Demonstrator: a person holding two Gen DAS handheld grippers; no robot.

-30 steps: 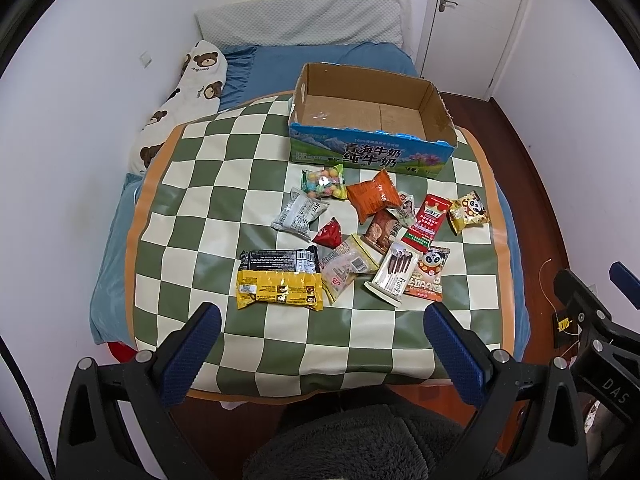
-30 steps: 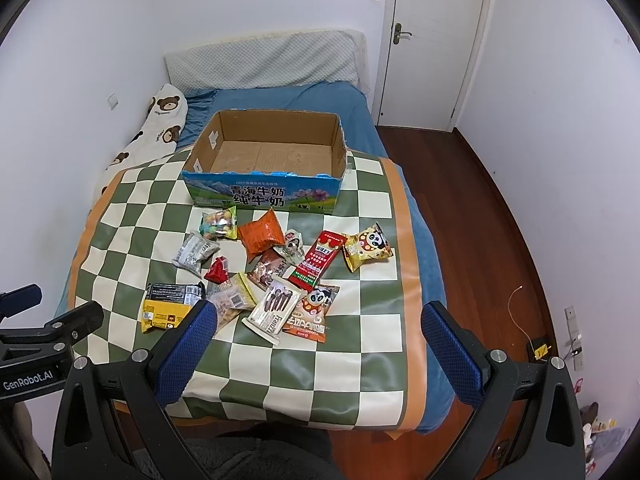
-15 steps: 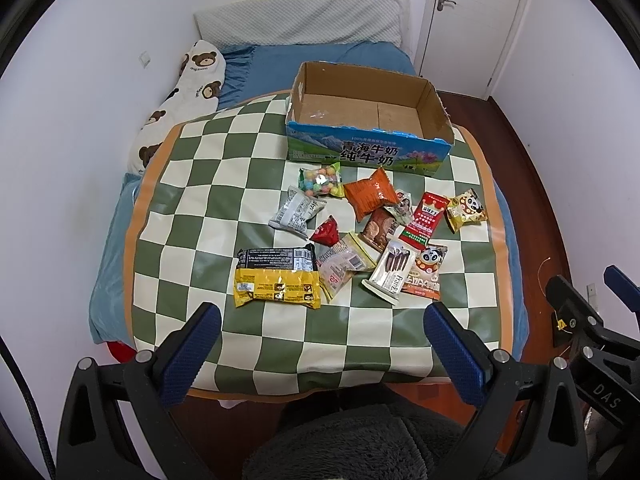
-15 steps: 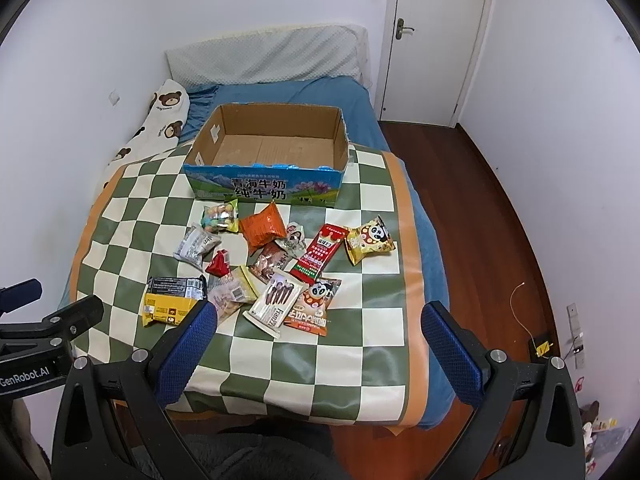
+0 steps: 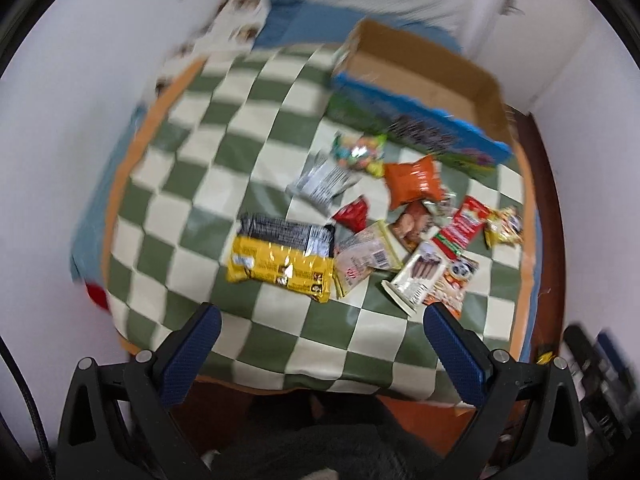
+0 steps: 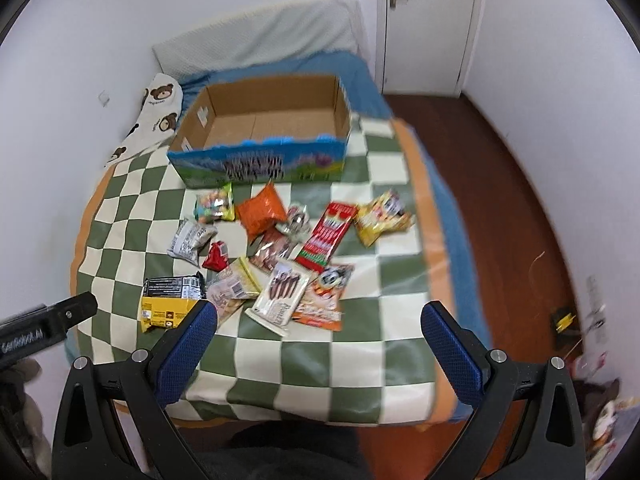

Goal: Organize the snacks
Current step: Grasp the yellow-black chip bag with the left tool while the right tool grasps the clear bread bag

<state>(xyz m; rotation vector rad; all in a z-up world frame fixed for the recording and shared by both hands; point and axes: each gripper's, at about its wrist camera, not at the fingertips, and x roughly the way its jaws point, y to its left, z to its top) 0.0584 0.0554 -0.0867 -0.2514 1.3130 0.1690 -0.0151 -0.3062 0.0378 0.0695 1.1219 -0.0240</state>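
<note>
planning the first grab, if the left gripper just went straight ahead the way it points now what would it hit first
Likely the yellow snack bar pack: it lies nearest on the checkered cloth, roughly centred ahead of the open left gripper. The view is blurred and depth unclear, so the gripper might land on bare cloth just short of it.

Left hand-held gripper (image 5: pixel 320 322) jaws spread wide; right hand-held gripper (image 6: pixel 319 320) likewise, both empty.

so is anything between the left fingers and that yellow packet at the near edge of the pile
Nothing visible. The left gripper is open and held above the checkered mat, and only bare mat lies between it and the yellow packet. A black packet lies just behind it, on the far side.
</note>
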